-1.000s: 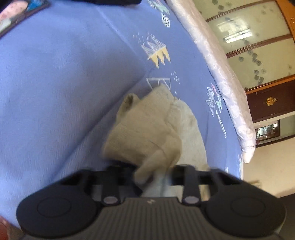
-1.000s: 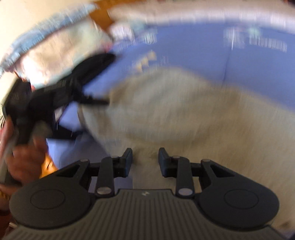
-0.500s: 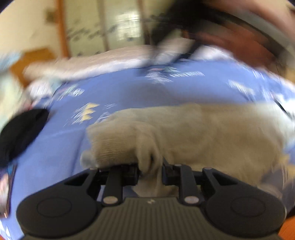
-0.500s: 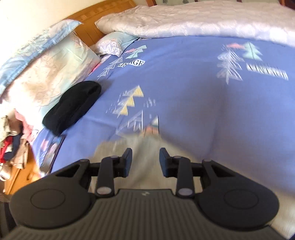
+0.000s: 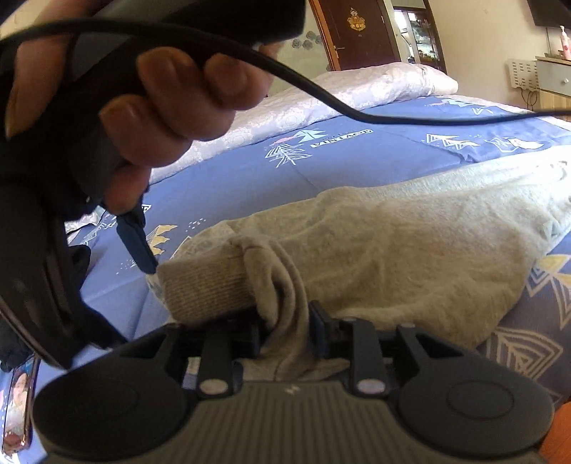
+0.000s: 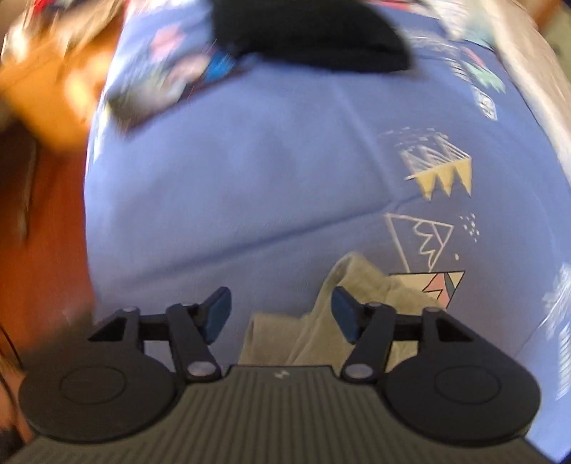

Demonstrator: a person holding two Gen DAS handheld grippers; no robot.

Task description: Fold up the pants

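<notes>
Beige knit pants lie on the blue patterned bed sheet. My left gripper is shut on a bunched fold of the pants near the ribbed cuff. My right gripper is open, and a corner of the pants lies between its blue pads. In the left wrist view the right gripper, held in a hand, hangs above the cuff with one fingertip close to it.
A black garment lies at the far end of the sheet. A white quilt runs along the bed's far side. A picture book or card lies near the bed edge. A cable crosses overhead.
My left gripper has swung round with the pants still held, and the right gripper and hand are close above the cuff. My right gripper has opened wide and come down over the pants corner.
</notes>
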